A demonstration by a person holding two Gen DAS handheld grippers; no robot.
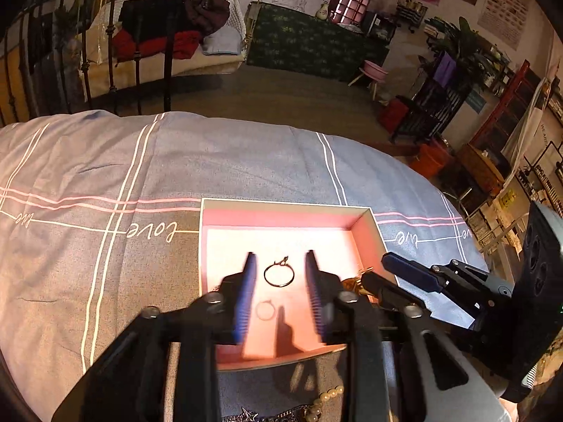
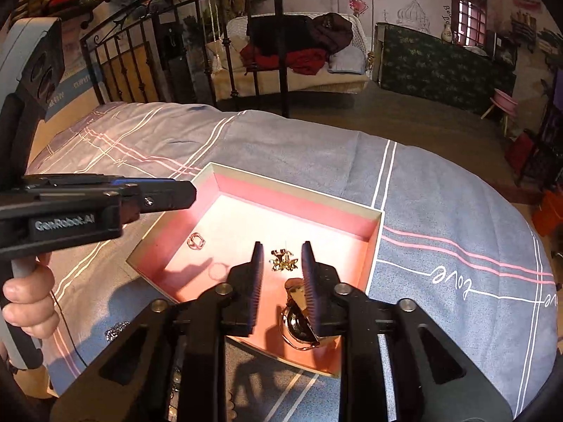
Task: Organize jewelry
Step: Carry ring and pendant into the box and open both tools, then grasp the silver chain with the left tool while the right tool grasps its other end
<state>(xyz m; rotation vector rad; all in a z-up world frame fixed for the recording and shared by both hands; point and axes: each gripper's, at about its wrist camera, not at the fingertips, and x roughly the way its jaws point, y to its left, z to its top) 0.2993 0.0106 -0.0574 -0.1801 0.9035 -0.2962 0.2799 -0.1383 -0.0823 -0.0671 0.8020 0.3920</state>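
Both grippers hover over the pink box [image 2: 373, 242], sorting jewelry.
The left gripper [image 1: 279, 270] gapes around a ring [image 1: 279, 275]; the right gripper [image 2: 281, 263], fingers apart and empty, frames a gold ornament [image 2: 283, 260], seemingly lining up picks.

Matt woven cloth bedspread [image 1: 246, 161], matt pink paper-lined box [image 2: 295, 207], shiny gold metal ornament [image 2: 283, 259], thin dark wire ring [image 1: 279, 274]

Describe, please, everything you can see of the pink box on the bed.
The pink box is a shallow, open, lidless tray, seemingly cardboard, with pink walls, pale rim and pale floor. It lies flat on the blue-grey bedspread. Inside lie a dark ring, a faint pale ring, a gold ornament and a gold watch-like piece.
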